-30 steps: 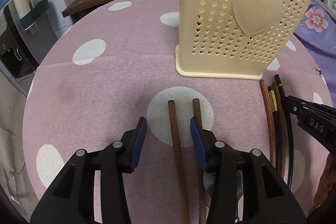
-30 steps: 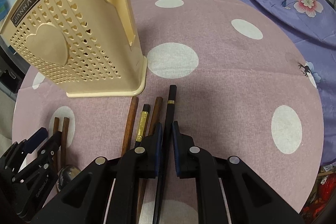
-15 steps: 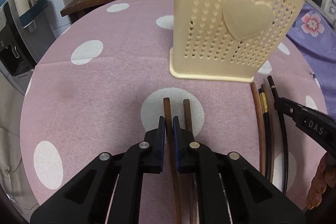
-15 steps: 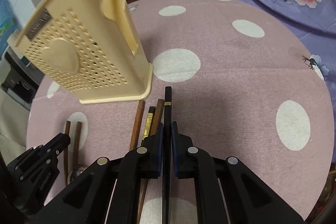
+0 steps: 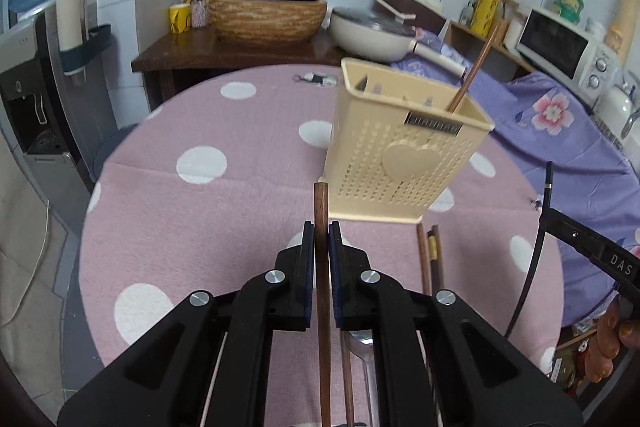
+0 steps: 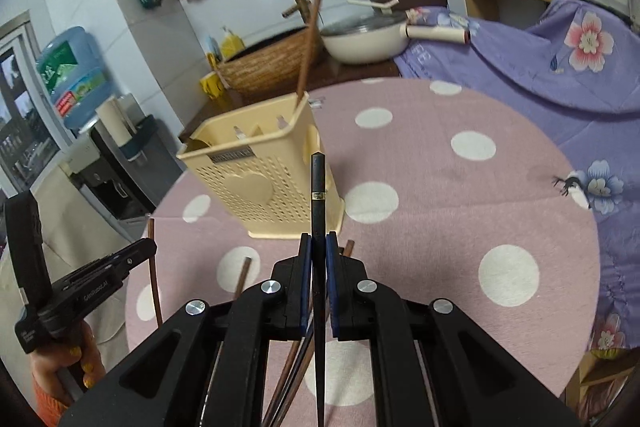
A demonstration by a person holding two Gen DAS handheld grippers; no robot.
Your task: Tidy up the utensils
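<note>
My left gripper (image 5: 321, 231) is shut on a brown wooden chopstick (image 5: 321, 211), held raised above the table, short of the cream utensil holder (image 5: 404, 163). My right gripper (image 6: 319, 242) is shut on a black chopstick (image 6: 318, 187) with a gold band, also lifted, pointing toward the holder (image 6: 256, 179). One brown chopstick (image 5: 476, 67) stands in the holder. More chopsticks (image 5: 430, 259) and a metal spoon (image 5: 362, 341) lie on the table below the grippers. The left gripper (image 6: 100, 275) also shows in the right wrist view.
The round table has a pink cloth with white dots (image 5: 200, 163). Behind it stand a wicker basin (image 5: 268, 17), a white pan (image 5: 372, 35), a microwave (image 5: 560, 47) and a purple flowered cloth (image 6: 560, 59). A water dispenser (image 5: 36, 67) is at the left.
Both grippers have lifted up from the table with their chopsticks. One second ago the left gripper was open around the brown chopstick; it has since shut on it.
</note>
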